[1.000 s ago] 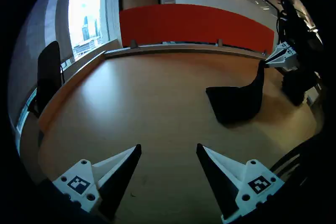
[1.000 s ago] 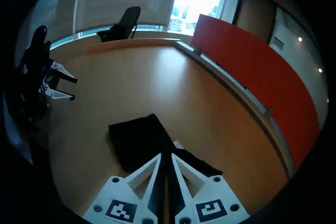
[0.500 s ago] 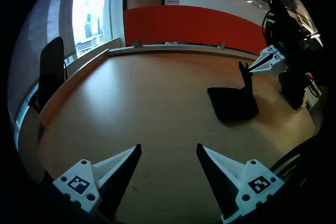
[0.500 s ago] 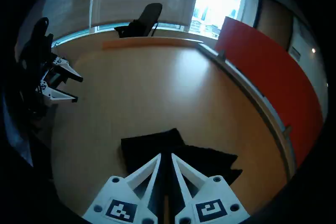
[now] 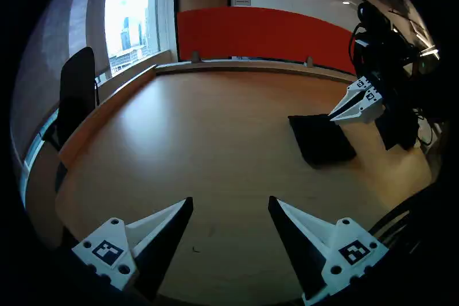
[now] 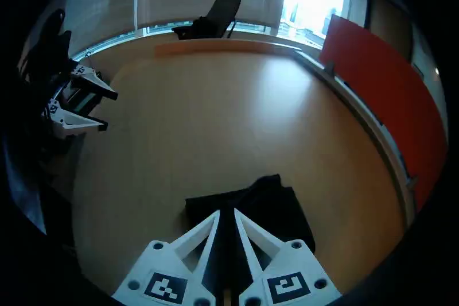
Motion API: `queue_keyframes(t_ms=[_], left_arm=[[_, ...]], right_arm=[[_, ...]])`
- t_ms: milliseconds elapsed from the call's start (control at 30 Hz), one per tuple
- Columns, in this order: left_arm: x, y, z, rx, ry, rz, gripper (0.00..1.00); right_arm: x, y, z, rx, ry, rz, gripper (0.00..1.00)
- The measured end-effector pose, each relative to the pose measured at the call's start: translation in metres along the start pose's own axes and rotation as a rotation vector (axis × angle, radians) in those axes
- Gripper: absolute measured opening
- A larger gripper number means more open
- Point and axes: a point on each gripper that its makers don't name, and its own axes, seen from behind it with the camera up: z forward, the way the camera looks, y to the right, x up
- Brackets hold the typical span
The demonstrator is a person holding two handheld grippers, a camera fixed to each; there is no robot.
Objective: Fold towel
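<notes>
A black towel (image 5: 320, 140) lies folded and flat on the right side of the wooden table (image 5: 218, 128). My right gripper (image 5: 333, 117) reaches down to the towel's far edge from the right. In the right gripper view its fingers (image 6: 202, 243) are pressed together, and my right gripper (image 6: 226, 213) is shut on the dark cloth of the towel (image 6: 269, 208), which spreads just beyond the tips. My left gripper (image 5: 229, 202) stands open over bare table, well short of the towel, nothing between its fingers. It appears again as the left gripper (image 6: 111, 112), held at the table's edge, open.
A red partition (image 5: 264, 30) runs along the table's far side. A black office chair (image 5: 74, 93) stands by the bright window at the left. A person's dark sleeve and cables (image 5: 396, 70) are behind the right gripper.
The right gripper has brought the lifted part of the towel down and across, so the towel now lies as a flatter, smaller folded shape. The left gripper has hardly moved and stays open.
</notes>
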Motion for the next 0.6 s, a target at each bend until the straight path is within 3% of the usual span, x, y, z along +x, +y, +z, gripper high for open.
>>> queue_keyframes(t_ms=[433, 533, 600], left_arm=[[-0.003, -0.001, 0.000, 0.004, -0.006, 0.008, 0.98], [-0.004, 0.000, -0.001, 0.005, -0.005, 0.008, 0.98], [-0.004, 0.000, -0.001, 0.005, -0.004, 0.008, 0.98]], right_arm=[[-0.005, -0.008, 0.001, 0.011, -0.006, 0.006, 0.08], [-0.007, -0.010, 0.003, 0.014, -0.010, 0.005, 0.16], [-0.009, -0.011, 0.003, 0.014, -0.012, 0.006, 0.32]])
